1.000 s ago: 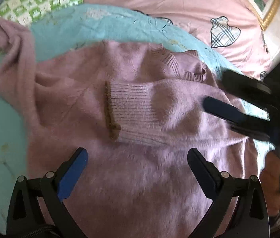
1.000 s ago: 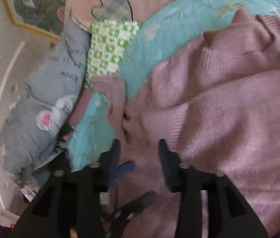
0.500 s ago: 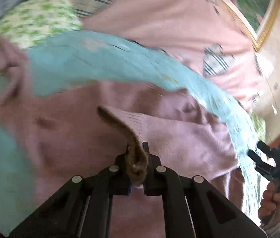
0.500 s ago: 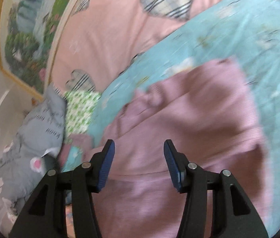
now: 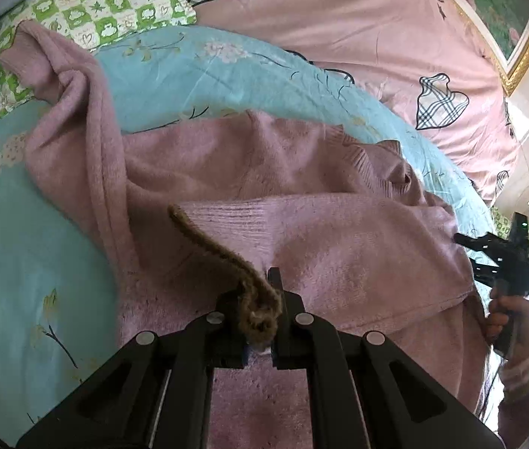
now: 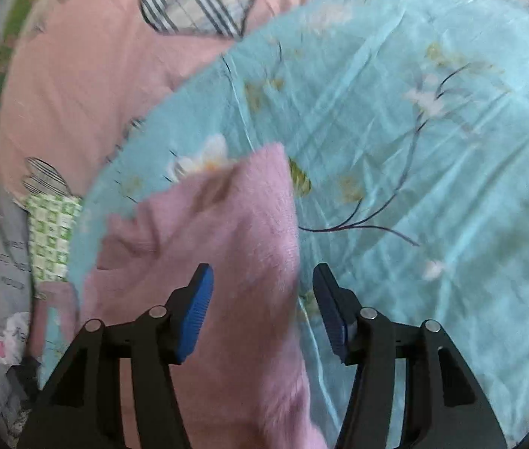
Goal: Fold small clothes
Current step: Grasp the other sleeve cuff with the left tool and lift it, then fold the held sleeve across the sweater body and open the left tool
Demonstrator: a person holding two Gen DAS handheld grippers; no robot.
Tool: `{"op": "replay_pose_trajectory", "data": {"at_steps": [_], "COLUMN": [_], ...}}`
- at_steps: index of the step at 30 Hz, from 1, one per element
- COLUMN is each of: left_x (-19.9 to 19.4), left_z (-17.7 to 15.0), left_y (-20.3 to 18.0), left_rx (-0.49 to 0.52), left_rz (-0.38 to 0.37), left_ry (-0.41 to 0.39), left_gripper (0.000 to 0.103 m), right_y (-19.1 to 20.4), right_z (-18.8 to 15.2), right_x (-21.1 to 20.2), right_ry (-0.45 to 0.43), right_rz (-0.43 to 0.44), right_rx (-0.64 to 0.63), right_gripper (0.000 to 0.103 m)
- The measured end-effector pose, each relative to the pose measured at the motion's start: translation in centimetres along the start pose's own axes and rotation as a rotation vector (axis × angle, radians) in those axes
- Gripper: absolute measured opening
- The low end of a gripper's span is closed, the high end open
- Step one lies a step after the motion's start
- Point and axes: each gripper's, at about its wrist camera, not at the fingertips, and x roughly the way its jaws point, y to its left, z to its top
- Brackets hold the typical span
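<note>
Pink sweater (image 5: 339,262) lay spread on turquoise floral sheet (image 5: 21,262) for folding. Left gripper (image 5: 258,310) clamped brown-edged cuff (image 5: 257,299), likely repositioning sleeve. Right gripper (image 6: 260,310) empty, jaws opening astride sweater's edge.

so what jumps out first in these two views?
The pink sweater spread over the blue floral sheet, filling the middle of the left view. At bottom centre the left gripper is shut on the sweater's brown-edged cuff. In the right view the right gripper has its jaws opening over the sweater's edge, gripping nothing.
</note>
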Motion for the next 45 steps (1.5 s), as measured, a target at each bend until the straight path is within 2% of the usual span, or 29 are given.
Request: {"op": "replay_pose_trajectory", "data": {"at_steps": [1,3,4,6,9,14,17,21,23,24,25,26,27,28,29,31,35,40,41,45], "left_x": [0.0,0.0,-0.2,-0.3,0.7,2.6,2.7,1.4,0.2,-0.3,-0.8,-1.5,-2.1,-2.6,-3.1,-3.8,-4.6,-4.1,-3.4,-0.7], "left_z": [-0.1,0.2,0.3,0.7,1.2,0.5,0.0,-0.4,-0.8,-0.9,-0.9,-0.7,-0.4,-0.2,0.3,1.5,5.1,11.6,13.6,18.5], "left_y": [-0.1,-0.7,-0.9,-2.5,-4.9,-3.9,-1.7,-1.2,-0.6,-0.2,0.2,0.8,1.4,1.9,2.5,3.9,7.1,11.7,12.9,17.1], "left_rx": [0.005,0.018,0.023,0.043,0.093,0.104,0.063,0.109,0.123,0.119,0.108,0.092,0.075,0.064,0.048,0.015,-0.08,-0.169,-0.186,-0.283], "left_rz": [0.004,0.001,-0.009,-0.051,-0.048,0.022,0.01,0.064,0.084,0.089,0.092,0.093,0.097,0.099,0.096,0.118,0.155,0.211,0.245,0.282], "left_ry": [0.0,0.0,-0.003,-0.01,-0.016,0.02,0.062,0.049,0.041,0.039,0.031,0.02,0.012,0.005,-0.006,-0.022,-0.055,-0.084,-0.083,-0.05], "left_gripper": [0.005,0.005,0.005,0.005,0.005,0.006,0.008,0.02,0.022,0.029,0.035,0.036,0.038,0.039,0.041,0.054,0.057,0.072,0.072,0.075], "right_y": [0.4,0.6,0.1,-0.4,-1.2,-2.2,-2.6,-1.6,-0.9,-0.4,0.0,0.7,1.1,1.9,2.5,3.8,6.5,8.2,8.4,9.4], "right_z": [0.0,0.2,0.5,1.2,1.8,1.1,0.3,-0.3,-1.0,-1.4,-1.8,-2.6,-3.1,-4.0,-4.7,-6.4,-9.8,-13.2,-13.8,-15.5], "right_x": [0.6,0.6,-0.5,-3.3,-5.5,-2.7,-1.2,-2.4,-4.1,-4.9,-5.8,-6.7,-7.2,-7.7,-7.8,-7.7,-5.9,-3.7,-3.7,-3.9], "right_ry": [0.004,0.002,-0.033,-0.123,-0.189,-0.139,-0.096,-0.118,-0.14,-0.156,-0.173,-0.185,-0.188,-0.187,-0.181,-0.143,-0.036,0.07,0.08,0.096], "right_rz": [0.009,0.002,0.025,0.021,-0.009,-0.083,-0.102,-0.13,-0.139,-0.127,-0.106,-0.073,-0.048,-0.004,0.029,0.101,0.189,0.221,0.228,0.257], "right_rx": [-0.039,-0.062,-0.041,-0.048,-0.057,-0.09,-0.075,-0.052,-0.057,-0.064,-0.074,-0.09,-0.1,-0.116,-0.131,-0.165,-0.23,-0.274,-0.281,-0.303], "right_gripper": [0.049,0.008,0.008,0.008,0.007,0.008,0.01,0.017,0.018,0.02,0.027,0.032,0.041,0.045,0.045,0.045,0.045,0.045,0.045,0.045]}}
